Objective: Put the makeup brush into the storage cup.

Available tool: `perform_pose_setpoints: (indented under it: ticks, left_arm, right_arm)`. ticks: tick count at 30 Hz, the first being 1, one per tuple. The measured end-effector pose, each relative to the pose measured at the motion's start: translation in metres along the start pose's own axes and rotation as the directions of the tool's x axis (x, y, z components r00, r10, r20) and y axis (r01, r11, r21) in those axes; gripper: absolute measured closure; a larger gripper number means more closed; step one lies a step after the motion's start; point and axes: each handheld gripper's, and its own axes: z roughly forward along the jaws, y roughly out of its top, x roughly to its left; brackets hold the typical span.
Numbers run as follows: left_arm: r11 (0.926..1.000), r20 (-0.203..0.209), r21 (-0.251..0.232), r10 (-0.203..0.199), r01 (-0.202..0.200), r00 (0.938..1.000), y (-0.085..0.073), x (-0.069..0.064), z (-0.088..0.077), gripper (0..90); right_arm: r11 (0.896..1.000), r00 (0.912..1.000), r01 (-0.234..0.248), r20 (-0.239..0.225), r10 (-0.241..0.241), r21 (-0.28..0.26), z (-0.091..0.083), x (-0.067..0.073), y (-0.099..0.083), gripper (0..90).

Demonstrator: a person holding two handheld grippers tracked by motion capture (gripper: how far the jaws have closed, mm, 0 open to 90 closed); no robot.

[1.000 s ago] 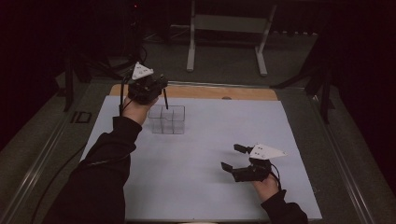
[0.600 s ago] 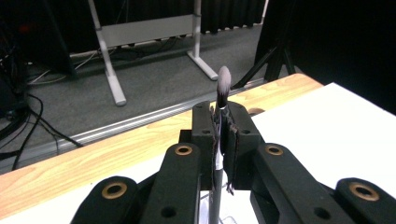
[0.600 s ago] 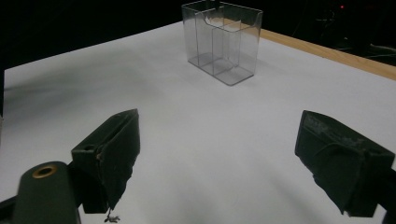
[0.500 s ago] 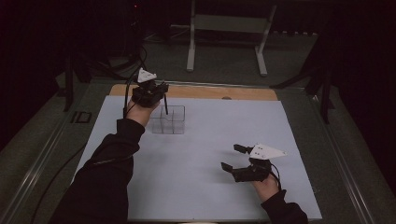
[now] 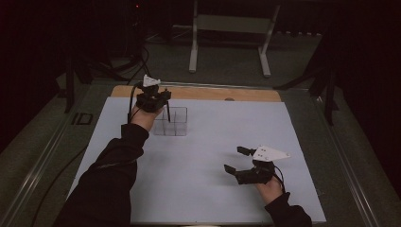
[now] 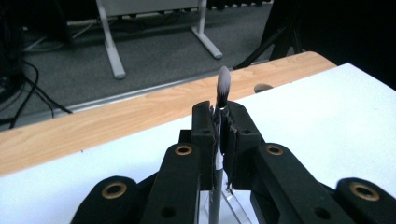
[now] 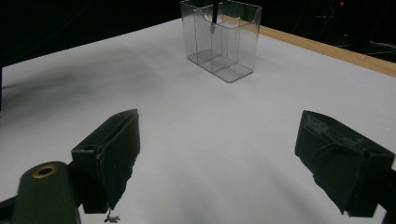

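Observation:
A clear plastic organizer box [image 5: 172,123] with several compartments stands on the white sheet [image 5: 213,142] at the back left. Just above it is my left gripper [image 5: 160,97], shut on a thin black-handled brush [image 5: 168,112] held upright. In the left gripper view the pale bristle tip [image 6: 223,85] sticks up past the closed jaws of the left gripper [image 6: 220,119]. The handle's lower end [image 7: 214,16] reaches down into the box [image 7: 222,39]. My right gripper [image 5: 235,159] rests open near the front right, with nothing between the jaws of the right gripper [image 7: 217,154].
A wooden table edge [image 5: 208,93] runs behind the white sheet. Beyond it, a metal stand's legs [image 5: 227,42] rest on the dark floor. Cables [image 5: 137,61] lie at the back left. A dark rail [image 5: 42,156] borders the table's left side.
My left hand has come down with the brush, so the handle now dips into the clear box. The right hand has stayed where it was.

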Motion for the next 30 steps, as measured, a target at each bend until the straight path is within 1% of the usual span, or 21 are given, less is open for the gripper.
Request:
perform_pose_setpoints:
  ticks: [1, 2, 3, 5, 7, 10, 13, 14, 15, 16, 17, 18, 19, 20, 21, 22, 24, 25, 27, 28, 30]
  left_arm:
    - [0.9999, -0.004, 0.013, -0.010, 0.010, 0.9999, -0.001, 0.000, 0.001, 85.1]
    - [0.9997, -0.002, 0.021, -0.011, 0.011, 0.9999, -0.001, 0.001, 0.002, 85.0]
    - [0.9996, -0.015, 0.027, -0.012, 0.012, 0.9998, -0.002, 0.000, 0.003, 85.0]
    - [0.9986, -0.002, 0.050, -0.017, 0.017, 0.9999, -0.003, 0.000, 0.006, 84.9]
    - [0.9972, -0.003, 0.075, -0.009, 0.010, 1.0000, -0.006, -0.001, 0.009, 84.9]
    - [0.9956, -0.006, 0.094, 0.000, 0.001, 1.0000, -0.009, -0.002, 0.012, 85.0]
    - [0.9953, -0.009, 0.097, 0.001, -0.001, 1.0000, -0.010, -0.002, 0.013, 84.9]
    - [0.9930, 0.001, 0.118, -0.009, 0.009, 1.0000, -0.010, -0.002, 0.014, 84.4]
    - [0.9923, -0.003, 0.123, -0.011, 0.012, 0.9999, -0.010, -0.002, 0.014, 83.7]
    - [0.9910, -0.001, 0.132, -0.018, 0.018, 0.9998, -0.009, -0.003, 0.015, 78.1]
    - [0.9872, -0.004, 0.158, -0.021, 0.022, 0.9998, -0.008, -0.004, 0.016, 65.6]
    - [0.9872, -0.004, 0.158, -0.021, 0.022, 0.9998, -0.008, -0.004, 0.016, 54.7]
    - [0.9872, -0.004, 0.158, -0.021, 0.022, 0.9998, -0.008, -0.004, 0.016, 54.7]
    - [0.9852, -0.029, 0.171, -0.008, 0.012, 0.9996, -0.007, -0.008, 0.017, 48.5]
    - [0.9864, -0.044, 0.164, 0.001, 0.006, 0.9990, -0.007, -0.009, 0.017, 45.7]
    - [0.9865, -0.046, 0.163, 0.002, 0.006, 0.9989, -0.006, -0.010, 0.016, 41.5]
    - [0.9852, -0.048, 0.172, 0.001, 0.007, 0.9989, -0.004, -0.010, 0.016, 36.4]
    - [0.9845, -0.041, 0.175, -0.001, 0.008, 0.9991, -0.003, -0.011, 0.016, 34.2]
    - [0.9824, -0.048, 0.186, 0.001, 0.008, 0.9989, -0.002, -0.011, 0.015, 29.2]
    - [0.9825, -0.050, 0.186, 0.003, 0.006, 0.9988, -0.001, -0.012, 0.015, 28.7]
    - [0.9817, -0.048, 0.189, -0.014, 0.023, 0.9987, 0.001, -0.011, 0.013, 24.6]
  right_arm:
    - [1.000, 1.0000, -0.002, -0.001, 0.002, 0.000, 0.000, 0.000, 0.000, 14.2]
    - [1.000, 1.0000, -0.002, -0.002, 0.002, 0.000, 0.000, 0.000, 0.000, 14.2]
    - [1.000, 1.0000, -0.002, -0.002, 0.002, -0.001, 0.000, 0.000, 0.000, 14.2]
    - [1.000, 1.0000, -0.003, -0.002, 0.003, -0.001, 0.000, 0.000, 0.000, 14.1]
    - [1.000, 1.0000, -0.005, -0.004, 0.005, 0.000, 0.000, -0.001, 0.000, 14.2]
    - [1.000, 1.0000, -0.006, -0.004, 0.006, 0.000, 0.000, -0.001, 0.000, 14.2]
    - [1.000, 1.0000, -0.004, -0.002, 0.004, 0.001, 0.000, -0.001, 0.000, 14.2]
    - [1.000, 1.0000, -0.006, -0.003, 0.006, 0.002, 0.000, -0.001, 0.000, 14.1]
    - [1.000, 1.0000, -0.005, -0.004, 0.005, 0.003, 0.000, -0.001, 0.000, 14.2]
    - [1.000, 1.0000, -0.004, -0.005, 0.004, 0.003, 0.000, 0.000, 0.000, 14.2]
    - [1.000, 1.0000, -0.004, -0.005, 0.004, 0.003, 0.000, 0.000, 0.000, 14.2]
    - [1.000, 1.0000, -0.004, -0.005, 0.004, 0.003, 0.000, 0.000, 0.000, 14.2]
    - [1.000, 1.0000, -0.003, -0.004, 0.003, 0.003, 0.000, 0.000, 0.000, 14.2]
    - [1.000, 1.0000, -0.003, -0.006, 0.003, 0.003, 0.000, 0.000, 0.000, 14.2]
    - [1.000, 1.0000, -0.002, -0.004, 0.002, 0.003, 0.000, 0.000, 0.000, 14.2]
    - [1.000, 1.0000, 0.001, -0.003, -0.001, 0.003, 0.000, 0.000, 0.000, 14.2]
    - [1.000, 1.0000, -0.001, -0.004, 0.001, 0.002, 0.000, 0.000, 0.000, 14.1]
    - [1.000, 1.0000, -0.002, -0.003, 0.002, 0.003, 0.000, 0.000, 0.000, 14.1]
    - [1.000, 1.0000, -0.002, -0.003, 0.002, 0.003, 0.000, 0.000, 0.000, 14.2]
    - [1.000, 1.0000, 0.000, -0.003, 0.000, 0.003, 0.000, 0.000, 0.000, 14.2]
    - [1.000, 1.0000, -0.001, -0.002, 0.001, 0.002, 0.000, 0.000, 0.000, 14.2]
